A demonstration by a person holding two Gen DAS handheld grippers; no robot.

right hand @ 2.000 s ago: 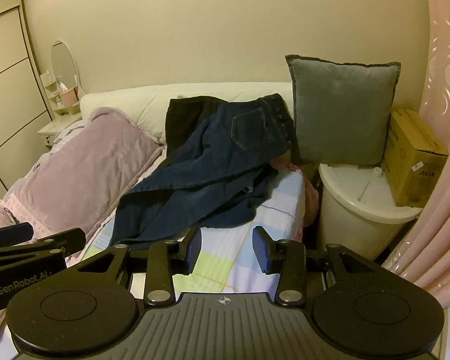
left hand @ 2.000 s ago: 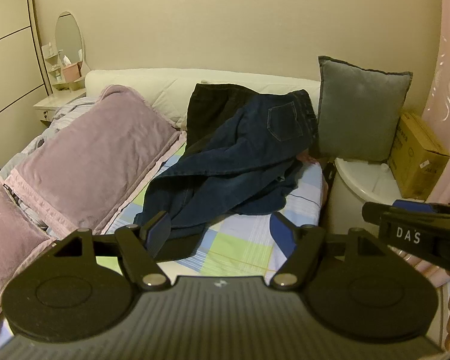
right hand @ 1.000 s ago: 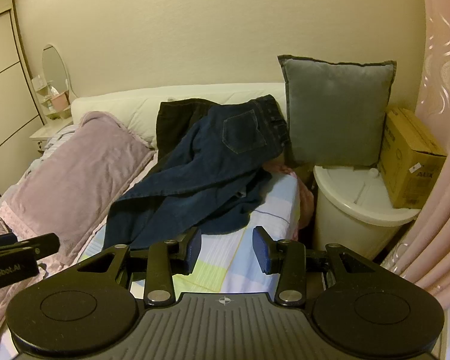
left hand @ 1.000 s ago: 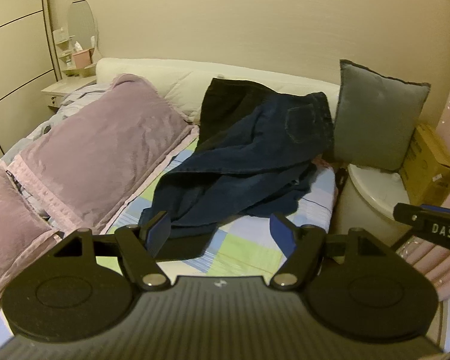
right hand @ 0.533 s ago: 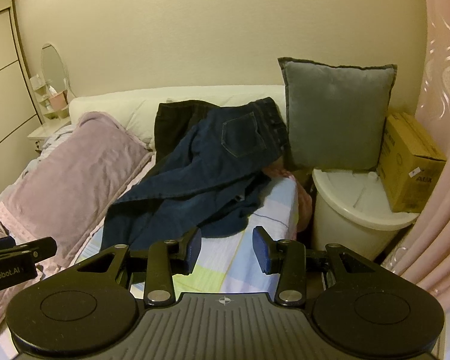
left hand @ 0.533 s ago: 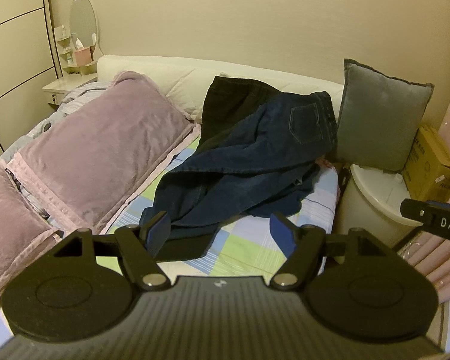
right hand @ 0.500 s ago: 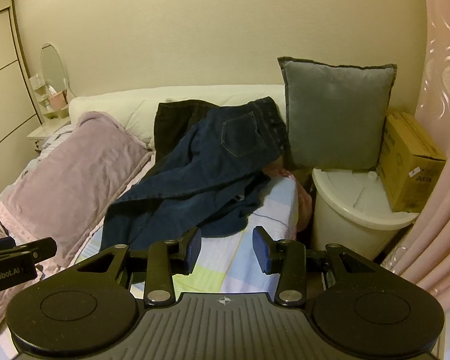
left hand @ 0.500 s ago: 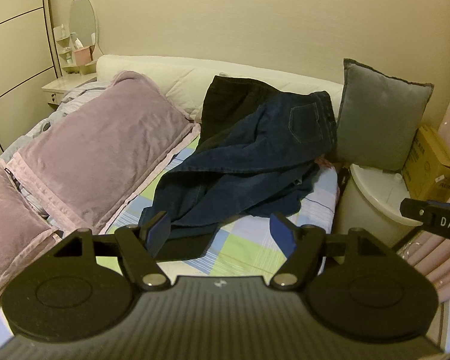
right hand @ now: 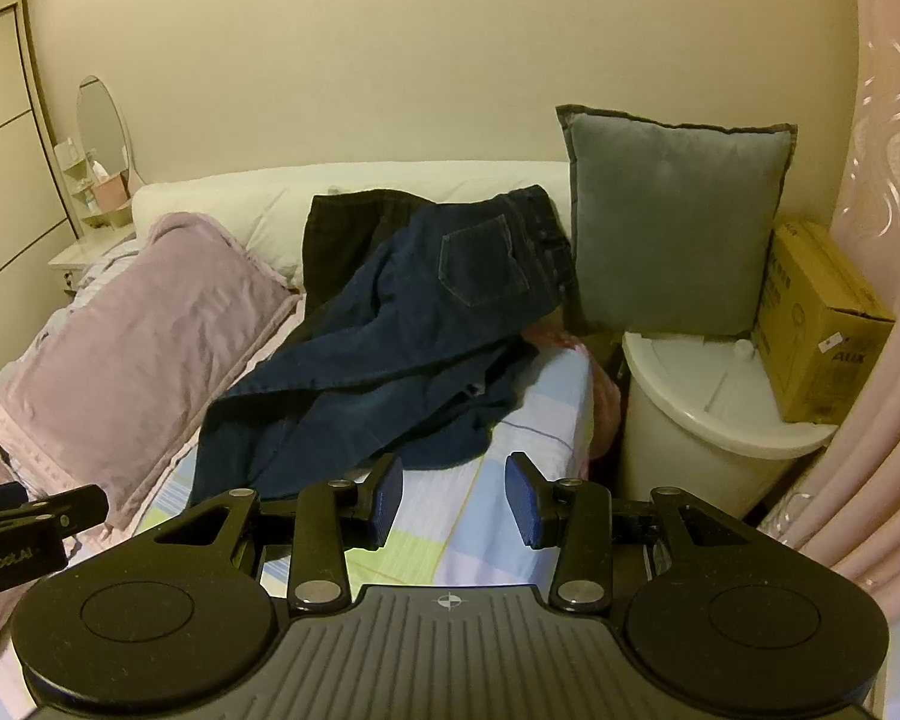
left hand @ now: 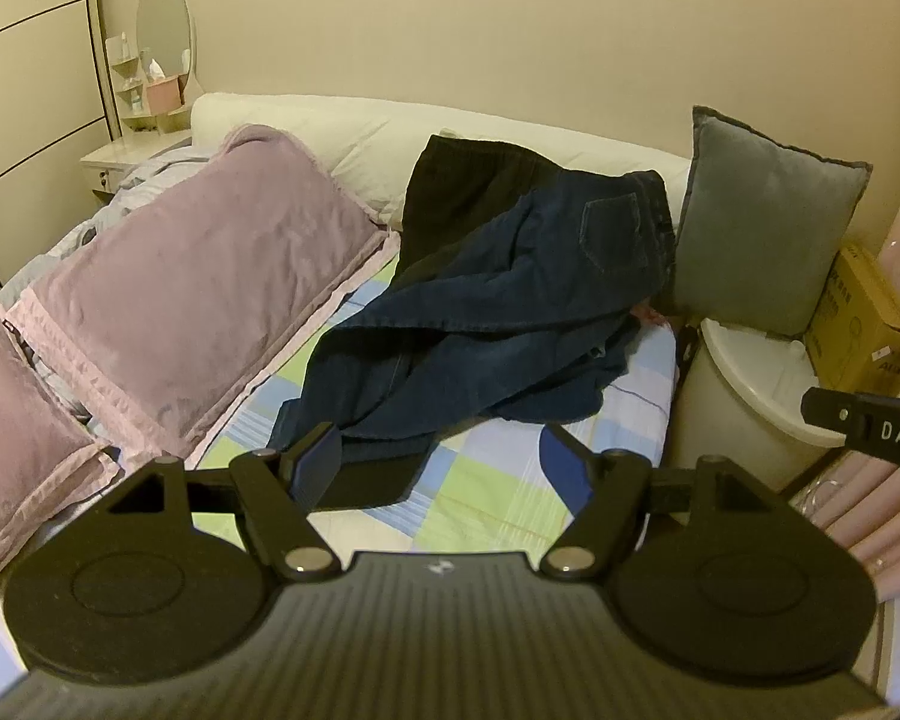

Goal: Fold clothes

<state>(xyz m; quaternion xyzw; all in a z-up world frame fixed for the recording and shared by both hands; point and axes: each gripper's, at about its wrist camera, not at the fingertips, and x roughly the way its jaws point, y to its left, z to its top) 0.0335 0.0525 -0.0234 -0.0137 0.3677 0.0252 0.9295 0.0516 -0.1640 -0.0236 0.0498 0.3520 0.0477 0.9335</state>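
Note:
Dark blue jeans [left hand: 498,324] [right hand: 390,360] lie crumpled across the checked bed sheet [left hand: 486,498], their waist up against the white headboard cushion. A black garment [left hand: 450,192] [right hand: 342,222] lies partly under them. My left gripper [left hand: 438,468] hovers open above the sheet just short of the jeans' near leg end, nothing between its blue pads. My right gripper [right hand: 453,501] is open too, over the sheet near the bed's right edge, short of the jeans. Each gripper's body shows at the edge of the other's view.
A purple quilted blanket [left hand: 192,276] fills the left side of the bed. A grey cushion [right hand: 672,228] leans beside a white bin [right hand: 708,414] with a cardboard box [right hand: 822,324] on it. Pink curtain [right hand: 888,240] hangs at right. A nightstand with a mirror [left hand: 162,30] stands far left.
Both views have shifted only slightly; the jeans and the grippers' jaws stay as they were.

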